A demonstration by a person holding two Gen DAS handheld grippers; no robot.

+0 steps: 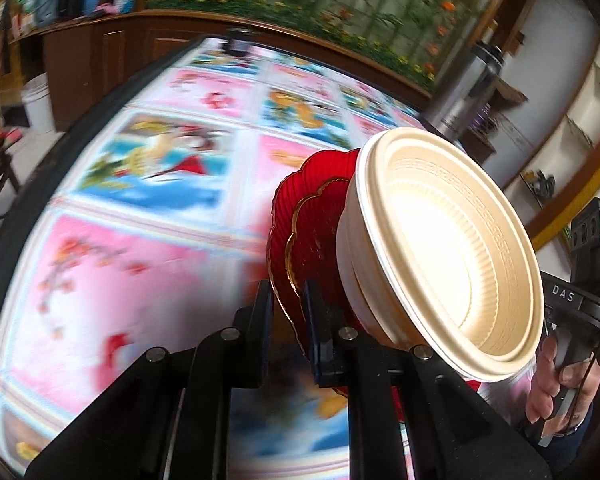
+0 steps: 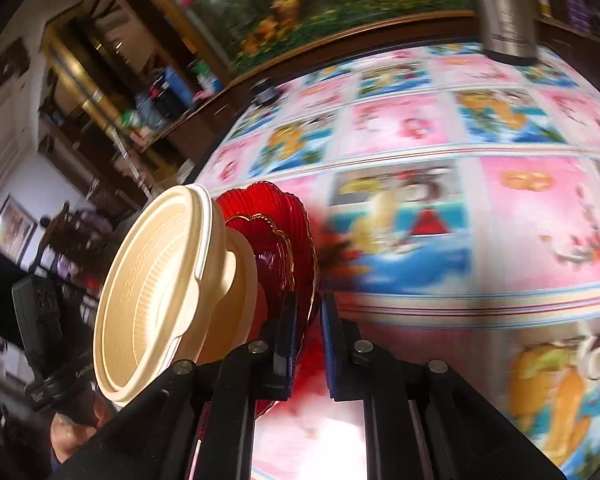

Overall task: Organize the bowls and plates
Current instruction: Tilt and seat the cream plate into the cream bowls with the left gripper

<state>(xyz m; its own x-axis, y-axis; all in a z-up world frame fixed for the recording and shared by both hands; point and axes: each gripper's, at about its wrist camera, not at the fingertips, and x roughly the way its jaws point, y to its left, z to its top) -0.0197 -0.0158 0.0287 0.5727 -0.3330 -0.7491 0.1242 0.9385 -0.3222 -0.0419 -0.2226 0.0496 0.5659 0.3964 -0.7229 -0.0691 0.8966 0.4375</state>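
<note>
**Asker:** Plates first, please. Where are they?

**Describer:** Red ribbed glass plates with scalloped gold rims (image 1: 300, 236), stacked, sit at centre frame in both views, lifted and tipped steeply on edge above the table. Cream plastic bowls with ribbed walls, nested together (image 1: 456, 256), rest against the top plate, their open mouths turned sideways toward the lower right of the left view.

**Asker:** How are they held?

**Describer:** The left gripper (image 1: 288, 312) has its dark padded fingers clamped on the plates' rim at lower centre. The right gripper (image 2: 306, 320) pinches the opposite rim, fingers close together with red glass between them. The bowls themselves are not gripped by anything.

**Asker:** What could go wrong?

**Describer:** My judgement: with the stack this tilted, the loose bowls could slide off the smooth glass and fall. Both pinches take only a thin rim, so glass might slip or chip if the two hands drift apart or twist unevenly.

**Asker:** What surrounds them?

**Describer:** A table covered by a pink and blue pictured cloth (image 2: 500, 240) fills the background, blurred. A steel flask (image 2: 508, 20) stands at upper right of the right view.
</note>
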